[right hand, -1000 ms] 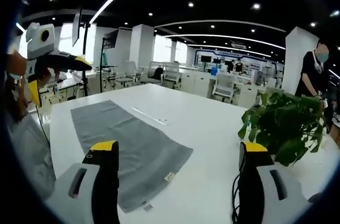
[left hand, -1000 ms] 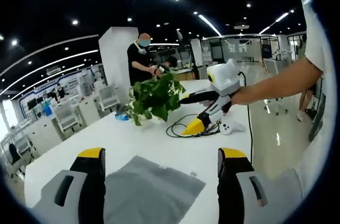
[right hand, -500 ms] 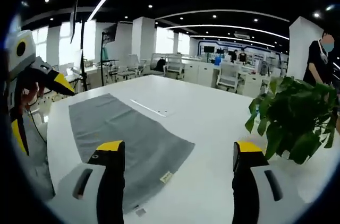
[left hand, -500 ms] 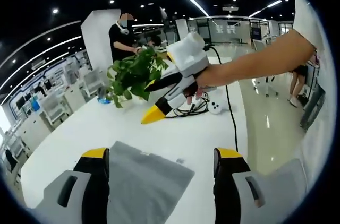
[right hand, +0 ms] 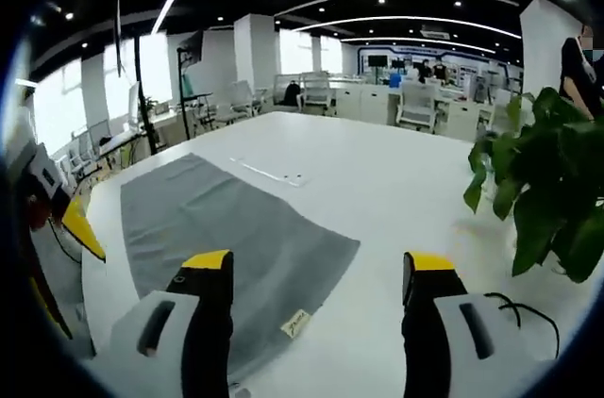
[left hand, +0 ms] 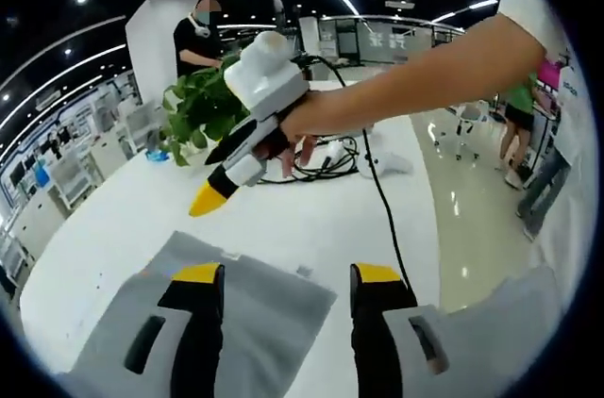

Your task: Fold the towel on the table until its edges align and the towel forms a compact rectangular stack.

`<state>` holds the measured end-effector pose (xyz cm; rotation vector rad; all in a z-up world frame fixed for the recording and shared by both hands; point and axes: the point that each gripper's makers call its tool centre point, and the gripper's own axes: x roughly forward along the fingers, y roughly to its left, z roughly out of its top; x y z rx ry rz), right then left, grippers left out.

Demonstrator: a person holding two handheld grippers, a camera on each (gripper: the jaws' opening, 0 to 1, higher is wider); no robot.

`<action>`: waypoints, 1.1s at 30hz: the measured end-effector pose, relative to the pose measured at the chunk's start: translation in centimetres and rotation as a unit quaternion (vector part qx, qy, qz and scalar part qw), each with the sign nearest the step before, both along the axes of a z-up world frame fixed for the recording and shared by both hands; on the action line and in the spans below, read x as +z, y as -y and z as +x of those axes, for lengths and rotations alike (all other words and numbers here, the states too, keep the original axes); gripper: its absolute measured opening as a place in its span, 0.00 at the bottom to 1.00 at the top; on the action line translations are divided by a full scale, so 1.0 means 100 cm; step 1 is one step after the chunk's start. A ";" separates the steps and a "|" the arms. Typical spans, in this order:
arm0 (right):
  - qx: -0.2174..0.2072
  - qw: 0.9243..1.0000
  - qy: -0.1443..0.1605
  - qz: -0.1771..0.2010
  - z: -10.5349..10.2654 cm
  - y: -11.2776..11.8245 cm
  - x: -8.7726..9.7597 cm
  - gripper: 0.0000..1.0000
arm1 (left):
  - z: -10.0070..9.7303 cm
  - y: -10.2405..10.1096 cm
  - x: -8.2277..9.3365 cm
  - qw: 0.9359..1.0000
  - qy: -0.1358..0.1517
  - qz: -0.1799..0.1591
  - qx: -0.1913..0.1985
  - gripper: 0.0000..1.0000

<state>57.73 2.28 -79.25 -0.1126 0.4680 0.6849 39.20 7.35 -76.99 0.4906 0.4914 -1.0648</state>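
Observation:
A grey towel (right hand: 217,219) lies flat and unfolded on the white table (right hand: 377,172), with a small label (right hand: 294,324) at its near edge. My right gripper (right hand: 319,271) hovers open above that edge, nothing between its jaws. In the left gripper view the right gripper (left hand: 215,176) hangs in a hand above the table, just past the towel's (left hand: 264,308) end. My left gripper (left hand: 288,280) is open over the towel's corner, empty. The left gripper's yellow fingertip (right hand: 83,228) shows at the towel's far side in the right gripper view.
A potted plant (left hand: 193,106) (right hand: 547,181) stands on the table beyond the towel. Black cables (left hand: 326,162) and a white device (left hand: 389,164) lie beside it. The table edge (left hand: 420,228) drops to the floor on the right. A person (left hand: 193,35) stands behind the plant.
In the left gripper view the right gripper has come nearer and further left, toward the towel's end. Both grippers' jaws stand closer together than before. The towel lies as it did.

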 end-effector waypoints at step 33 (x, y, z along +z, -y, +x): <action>-0.003 0.993 -0.093 -0.068 0.076 -0.051 -0.117 0.41 | -0.014 0.016 -0.139 0.990 -0.109 0.087 -0.029 0.31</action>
